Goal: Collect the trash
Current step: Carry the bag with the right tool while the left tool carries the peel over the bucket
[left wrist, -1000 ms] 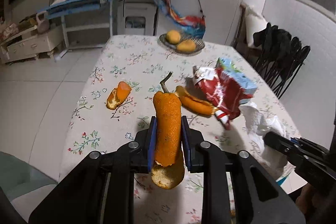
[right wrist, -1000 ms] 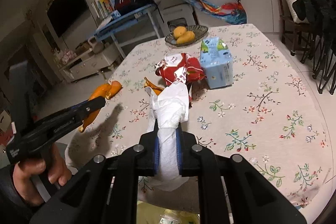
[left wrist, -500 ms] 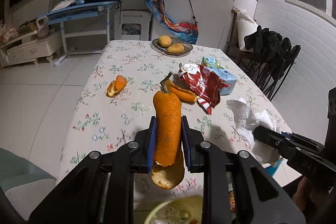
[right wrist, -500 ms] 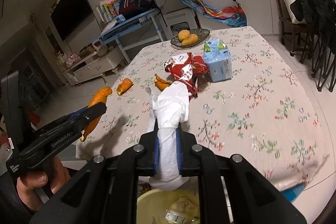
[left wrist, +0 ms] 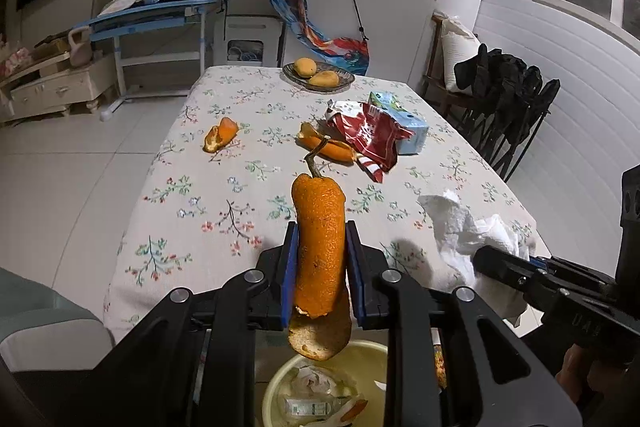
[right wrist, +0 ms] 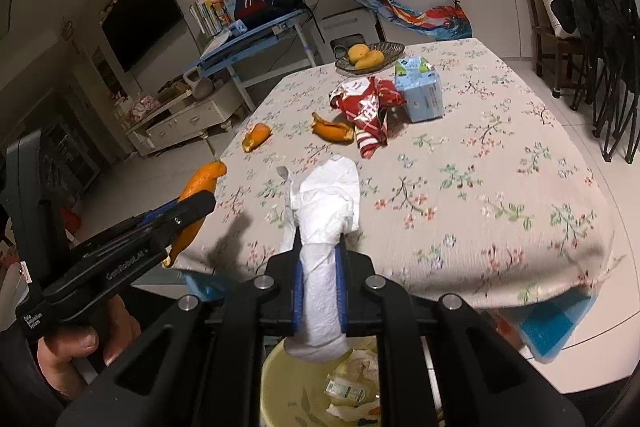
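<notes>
Left wrist view: an orange peel (left wrist: 320, 247) is clamped in the left gripper (left wrist: 321, 267), above the yellow bin (left wrist: 280, 387) at 6 o'clock. A crumpled tissue (right wrist: 320, 247) is pinched by the right gripper (right wrist: 319, 291). Two peels (left wrist: 220, 139) and a red wrapper (left wrist: 372, 137) are left at 12 o'clock.

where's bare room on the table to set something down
Free: the near half of the tablecloth, and the right side past the blue carton. Crowded: mid-table, where orange peels, the red wrapper and carton cluster before the fruit bowl.
</notes>
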`<state>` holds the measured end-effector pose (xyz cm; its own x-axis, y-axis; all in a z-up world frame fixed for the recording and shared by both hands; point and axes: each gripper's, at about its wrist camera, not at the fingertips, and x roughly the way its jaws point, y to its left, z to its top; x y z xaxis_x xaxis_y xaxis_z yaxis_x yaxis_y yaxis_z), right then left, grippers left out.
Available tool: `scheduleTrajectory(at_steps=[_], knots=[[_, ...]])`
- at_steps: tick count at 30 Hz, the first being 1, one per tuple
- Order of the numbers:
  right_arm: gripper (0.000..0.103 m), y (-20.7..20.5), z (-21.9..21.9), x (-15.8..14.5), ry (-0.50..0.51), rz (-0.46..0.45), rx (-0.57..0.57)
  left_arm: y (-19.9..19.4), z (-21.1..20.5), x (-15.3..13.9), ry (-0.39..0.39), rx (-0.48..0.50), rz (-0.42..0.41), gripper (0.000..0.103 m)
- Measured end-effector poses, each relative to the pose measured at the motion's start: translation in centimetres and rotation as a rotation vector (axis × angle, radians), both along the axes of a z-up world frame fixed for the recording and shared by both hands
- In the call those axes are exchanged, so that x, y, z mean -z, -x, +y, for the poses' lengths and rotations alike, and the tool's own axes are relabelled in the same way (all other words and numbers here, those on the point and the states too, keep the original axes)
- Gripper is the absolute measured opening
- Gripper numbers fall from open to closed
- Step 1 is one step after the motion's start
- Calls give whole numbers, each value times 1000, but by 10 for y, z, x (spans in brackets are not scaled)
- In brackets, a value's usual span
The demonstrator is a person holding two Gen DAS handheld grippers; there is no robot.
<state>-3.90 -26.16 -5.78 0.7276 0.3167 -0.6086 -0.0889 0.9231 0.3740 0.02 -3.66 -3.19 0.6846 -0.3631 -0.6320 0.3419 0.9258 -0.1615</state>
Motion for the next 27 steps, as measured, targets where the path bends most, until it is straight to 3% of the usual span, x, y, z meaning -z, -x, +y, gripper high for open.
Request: scheduleTrajectory(at_steps=[10,21,27], knots=[[14,20,9,6,1,32,-29,24,3,3,4,8,8,22],[14,36,30,29,11,164,-93,52,3,8,-15,31,29,22],[14,39,38,49,27,264,-120,63,3,18,-31,68,82,22]])
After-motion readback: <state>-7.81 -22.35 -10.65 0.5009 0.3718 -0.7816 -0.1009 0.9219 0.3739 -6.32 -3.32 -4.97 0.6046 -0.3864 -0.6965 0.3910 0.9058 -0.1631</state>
